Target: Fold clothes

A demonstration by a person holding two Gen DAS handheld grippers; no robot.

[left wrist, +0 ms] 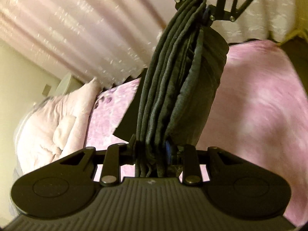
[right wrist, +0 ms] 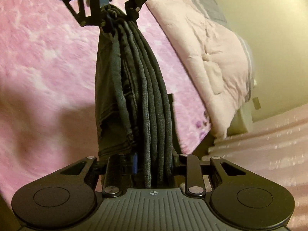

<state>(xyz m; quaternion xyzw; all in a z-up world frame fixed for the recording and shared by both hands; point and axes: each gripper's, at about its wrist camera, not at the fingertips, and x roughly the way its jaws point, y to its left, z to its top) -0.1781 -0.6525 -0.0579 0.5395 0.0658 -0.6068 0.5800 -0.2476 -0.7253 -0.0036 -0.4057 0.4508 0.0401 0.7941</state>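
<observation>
Fabric spans the gap between both claws: a dark grey garment, folded into several thick layers (left wrist: pixel 173 88), runs lengthwise from the left gripper (left wrist: pixel 152 152) to the right gripper (right wrist: pixel 154 163), each clamped narrowly on one bunched end. It hangs clear above the mottled pink bedspread (right wrist: pixel 48 57), so neither hand is nearer. Lowering it probably has to keep that axis level.

Both grippers clamp folded dark garment (left wrist: pixel 173 88) above pink bedspread (left wrist: pixel 259 96).
</observation>
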